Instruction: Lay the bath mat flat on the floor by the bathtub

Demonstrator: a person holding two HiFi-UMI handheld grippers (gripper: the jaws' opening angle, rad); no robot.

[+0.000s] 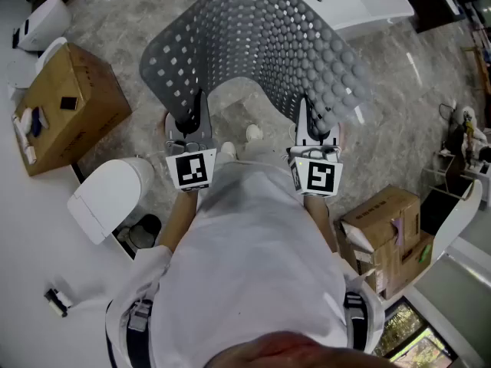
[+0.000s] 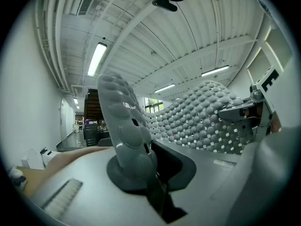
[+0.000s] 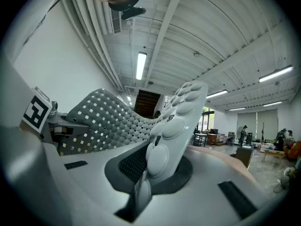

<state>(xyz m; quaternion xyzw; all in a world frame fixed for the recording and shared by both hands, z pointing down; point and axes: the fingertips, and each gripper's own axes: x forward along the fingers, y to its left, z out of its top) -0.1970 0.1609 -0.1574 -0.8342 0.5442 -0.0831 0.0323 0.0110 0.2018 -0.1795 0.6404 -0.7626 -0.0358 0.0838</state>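
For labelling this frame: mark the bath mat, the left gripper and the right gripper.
bath mat (image 1: 253, 41), head view: arched middle.
left gripper (image 1: 192, 110), head view: jaw tips.
right gripper (image 1: 304, 112), head view: jaw tips.

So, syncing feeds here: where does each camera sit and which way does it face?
Head view: on the person's head, facing steeply down at the bath mat; torso, forearms, left tongs, right tongs show.
Left gripper view: on the left tongs, facing up at the ceiling; they're shut on the mat.
Right gripper view: likewise on the right tongs.
Shared: each gripper view shows the mat and the other tongs.
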